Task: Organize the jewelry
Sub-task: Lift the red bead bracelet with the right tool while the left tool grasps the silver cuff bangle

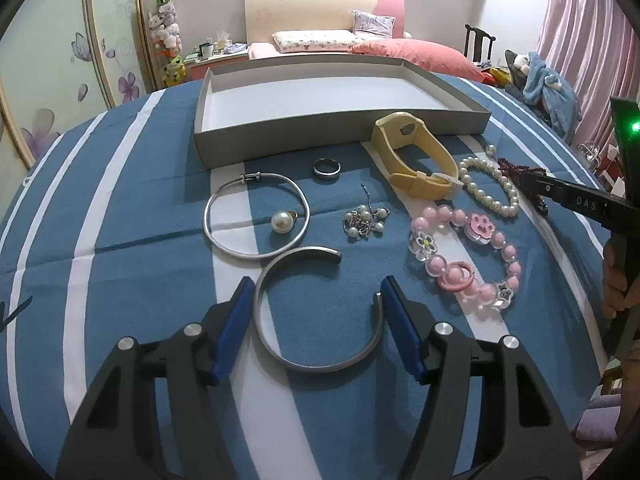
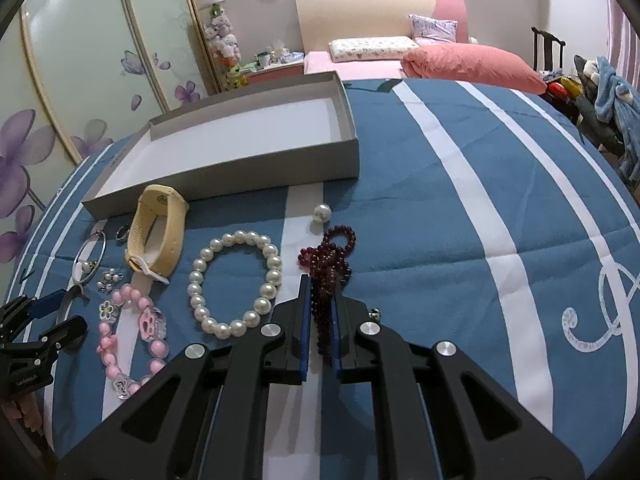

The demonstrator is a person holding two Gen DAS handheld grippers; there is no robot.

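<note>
The open grey metal cuff bangle (image 1: 316,312) is seen lying flat on the blue-and-white striped cloth (image 1: 132,264), well short of the shallow grey cardboard tray (image 1: 280,136), which holds nothing. The bangle is judged stiff, light and smooth, so likely slippery; it is best taken across its two side arcs, away from the gap.

The left gripper (image 1: 318,300) is set around the bangle, jaws partly open. The blue pads (image 1: 236,320) are seen just outside the band on either side; contact cannot be confirmed, so no grip is recorded.

The strand of dark red beads (image 2: 328,276) is bunched on the cloth just beside the white pearl bracelet (image 2: 236,284). It is judged limp and liable to dangle. The right gripper (image 2: 320,316) is clamped on its near end.
</note>
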